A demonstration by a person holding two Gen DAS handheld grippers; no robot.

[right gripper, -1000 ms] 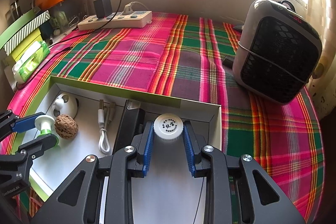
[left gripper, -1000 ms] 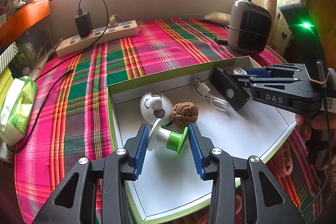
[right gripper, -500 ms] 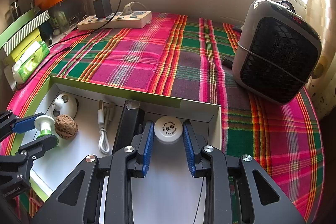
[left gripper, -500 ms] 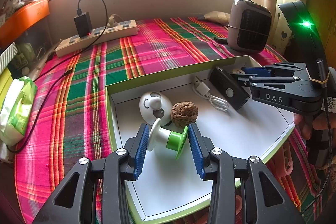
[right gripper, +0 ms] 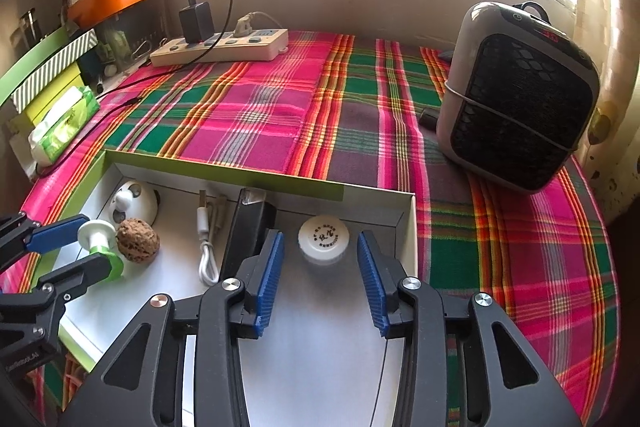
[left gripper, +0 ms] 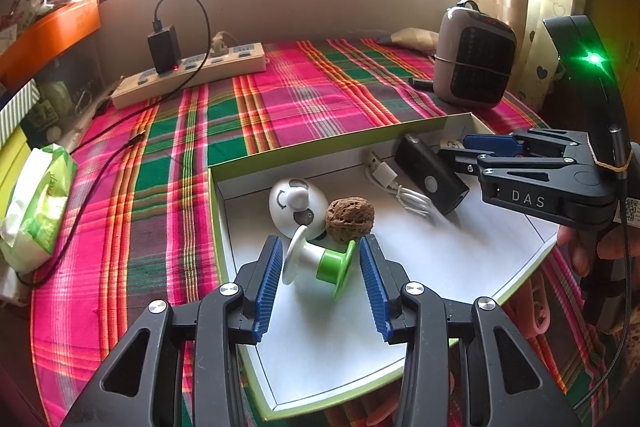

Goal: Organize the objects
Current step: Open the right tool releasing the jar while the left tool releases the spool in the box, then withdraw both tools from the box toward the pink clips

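Left wrist view: left gripper point(left gripper: 320, 281) has its jaws apart around the green-and-white spool point(left gripper: 318, 261) lying on its side on the floor of the box point(left gripper: 224, 179); jaws have just been opening, pads look clear of the flanges. A walnut point(left gripper: 350, 221) touches the spool; white toy point(left gripper: 294, 207) just behind. Risk: pulling out crooked could clip a flange and roll the spool, knocking the walnut. Right wrist view: right gripper point(right gripper: 320, 279) has its jaws apart, just been opening, with the white cap point(right gripper: 323, 238) between and beyond the pads, free, near the box's far right corner. Black bar point(right gripper: 250, 231) sits just beside the left pad, cable point(right gripper: 208, 247) next over. Risk: sideways drift nudges the bar or drags the cap.
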